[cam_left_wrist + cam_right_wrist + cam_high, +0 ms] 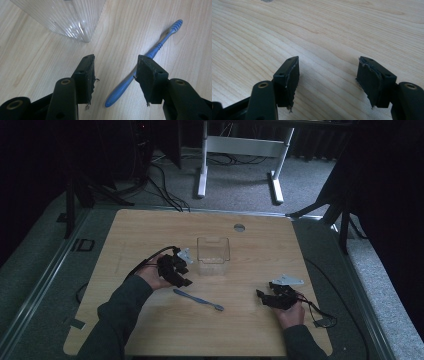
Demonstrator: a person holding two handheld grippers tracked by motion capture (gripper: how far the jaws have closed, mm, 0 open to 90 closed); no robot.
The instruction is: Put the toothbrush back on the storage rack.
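The blue toothbrush (pixel 140 67) is partly hidden behind the right jaw of the left gripper (pixel 115 75), whose 2 jaws are spread wide and grip nothing. The clear container (pixel 65 17), cut off, is seen just ahead-left. The right gripper (pixel 328 80) is held wide open over bare table (pixel 324 30).

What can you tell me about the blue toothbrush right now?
The toothbrush is blue plastic with a ribbed neck, lying flat on the wooden table, apart from the clear container. In the left gripper view its rounded handle end lies between the open jaws of the left gripper, the far end slanting away beyond the right-hand jaw. No pad clearly touches it.
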